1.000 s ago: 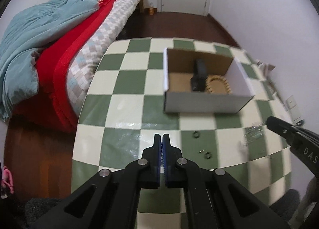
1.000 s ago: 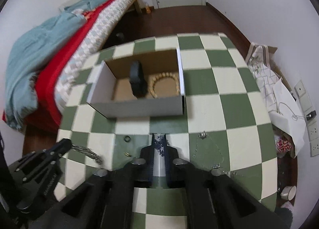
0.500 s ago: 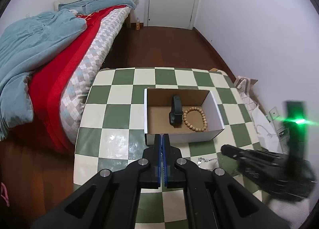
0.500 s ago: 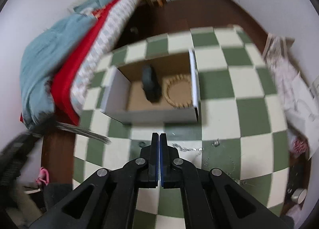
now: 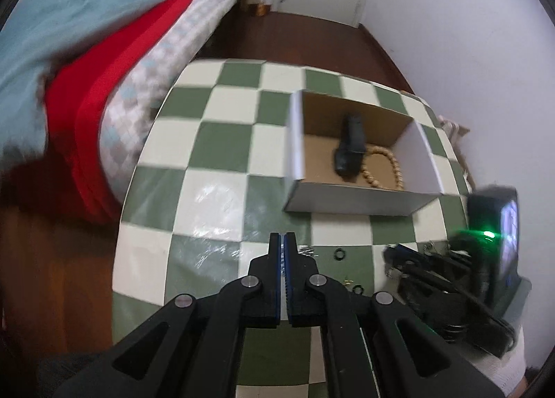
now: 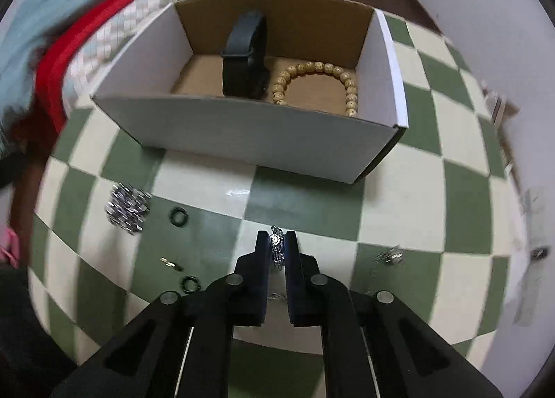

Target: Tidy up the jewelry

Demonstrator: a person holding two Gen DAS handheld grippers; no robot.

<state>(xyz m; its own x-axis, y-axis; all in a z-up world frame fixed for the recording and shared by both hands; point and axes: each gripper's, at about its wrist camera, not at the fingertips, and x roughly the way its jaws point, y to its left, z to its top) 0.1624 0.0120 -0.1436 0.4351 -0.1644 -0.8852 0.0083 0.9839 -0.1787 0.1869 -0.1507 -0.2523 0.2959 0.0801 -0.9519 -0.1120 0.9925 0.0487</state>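
Right tool (image 6: 277, 247): your black fingers pinch a silver chain bracelet (image 6: 276, 249) between the tips, just above the green-and-cream checkered surface (image 6: 312, 204).
Left tool (image 5: 283, 252): your blue-padded fingers are pressed together with nothing between them, low over the same surface.
White cardboard box (image 6: 249, 131): it stands straight ahead of your right tool, near but not touching; the bracelet is outside it, short of the front wall.
Box contents: a black wristband (image 6: 244, 58) stands on edge on the box floor, with a tan wooden bead bracelet (image 6: 317, 84) lying just beside it on the right.
Loose pieces left of your right tool: a crumpled silver link band (image 6: 127, 207), two small dark rings (image 6: 178, 217) (image 6: 191, 284), and a small gold piece (image 6: 170, 263).
Right of your right tool: a small silver pendant (image 6: 390, 257) on a thin chain.
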